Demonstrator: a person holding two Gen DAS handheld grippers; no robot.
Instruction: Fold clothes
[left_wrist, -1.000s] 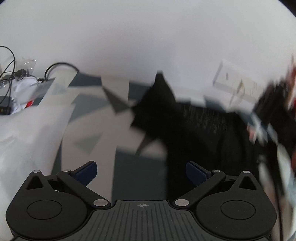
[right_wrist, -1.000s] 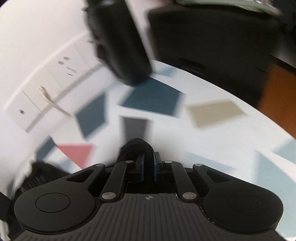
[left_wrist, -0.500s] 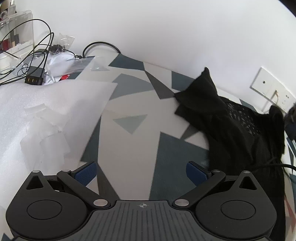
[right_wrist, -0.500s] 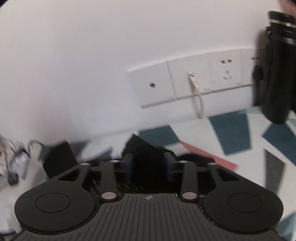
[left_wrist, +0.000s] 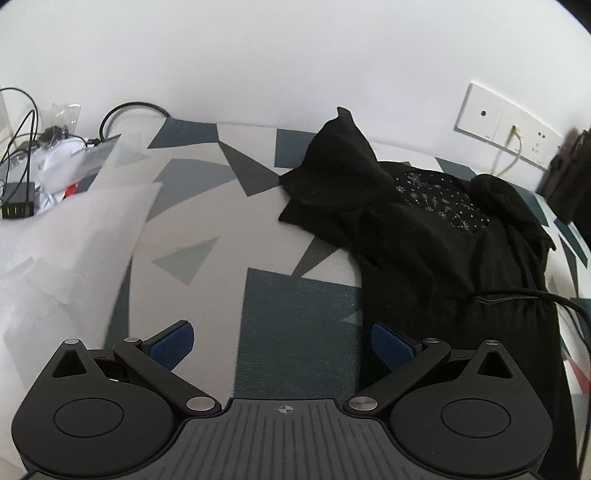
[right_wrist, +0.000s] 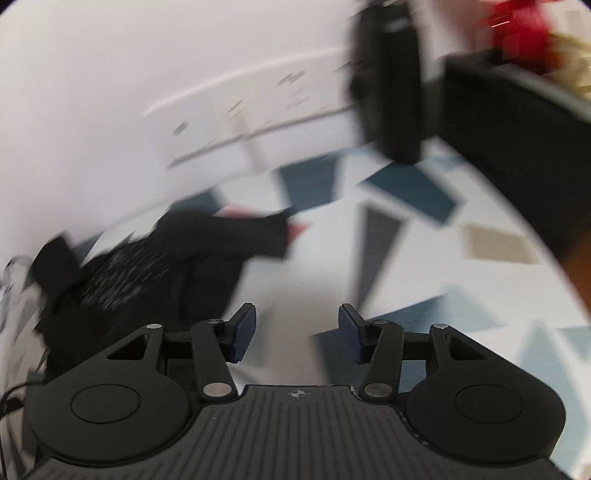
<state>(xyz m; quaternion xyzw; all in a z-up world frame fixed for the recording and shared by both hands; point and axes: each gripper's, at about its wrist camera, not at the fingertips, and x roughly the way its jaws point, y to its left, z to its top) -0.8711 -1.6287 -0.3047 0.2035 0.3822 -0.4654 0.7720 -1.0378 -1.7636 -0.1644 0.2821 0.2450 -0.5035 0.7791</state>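
While the left wrist view is sharp, it alone shows the workspace's left edge: a sheet of white foam wrap (left_wrist: 70, 236) overlapping the patterned table cover (left_wrist: 207, 206), with a tangle of cables and clear bags (left_wrist: 48, 147) behind it. The left gripper (left_wrist: 282, 341) hangs released over a dark teal patch of the cover, its blue ribbed pads (left_wrist: 173, 341) spread wide with nothing between them. The black garment (left_wrist: 436, 251) lies on the right half of the table, its long axis running from the near right edge back toward the wall; one sleeve peaks up in a point near the wall, the other is bunched by the wall sockets (left_wrist: 506, 125). The knit looks soft and matte, with a panel of small pale beads or studs across the chest. A thin black cord (left_wrist: 524, 295) crosses its lower part.

The right wrist view is smeared by motion blur. The right gripper (right_wrist: 297, 334) is likewise released, empty, above a pale stretch of the cover's grey, blue and tan triangles. Here the garment (right_wrist: 155, 266) sits to the left, one sleeve reaching right toward a red patch. Only this view shows a tall dark cylindrical object (right_wrist: 388, 81) standing by the wall and a black cabinet (right_wrist: 517, 140) to the right.
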